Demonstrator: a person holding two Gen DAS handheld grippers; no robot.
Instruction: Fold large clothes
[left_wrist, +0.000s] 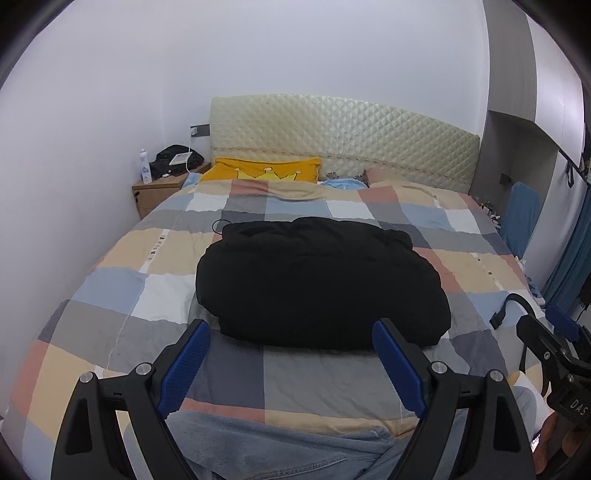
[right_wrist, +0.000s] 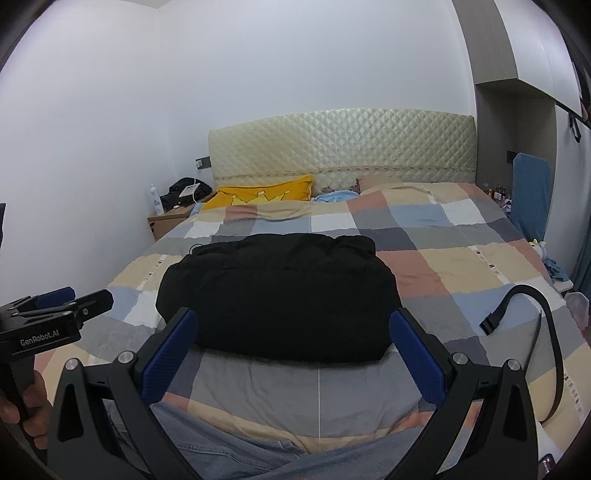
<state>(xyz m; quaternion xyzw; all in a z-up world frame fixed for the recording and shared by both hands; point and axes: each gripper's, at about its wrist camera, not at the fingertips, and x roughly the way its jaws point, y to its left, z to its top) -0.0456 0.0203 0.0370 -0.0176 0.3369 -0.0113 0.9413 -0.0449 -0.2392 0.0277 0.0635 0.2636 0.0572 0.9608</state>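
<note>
A large black garment (left_wrist: 317, 284) lies folded into a thick bundle in the middle of the checked bedspread (left_wrist: 110, 295); it also shows in the right wrist view (right_wrist: 277, 295). My left gripper (left_wrist: 291, 332) is open and empty, held just short of the bundle's near edge. My right gripper (right_wrist: 293, 321) is open and empty, also just short of the near edge. The right gripper shows at the right edge of the left wrist view (left_wrist: 554, 332). The left gripper shows at the left edge of the right wrist view (right_wrist: 74, 299).
A black strap (right_wrist: 517, 314) lies on the bed at the right. A yellow pillow (left_wrist: 262, 170) rests against the quilted headboard (left_wrist: 343, 140). A wooden nightstand (left_wrist: 155, 192) with a bottle stands at the left. My jeans-clad legs (left_wrist: 295, 450) are at the bed's near edge.
</note>
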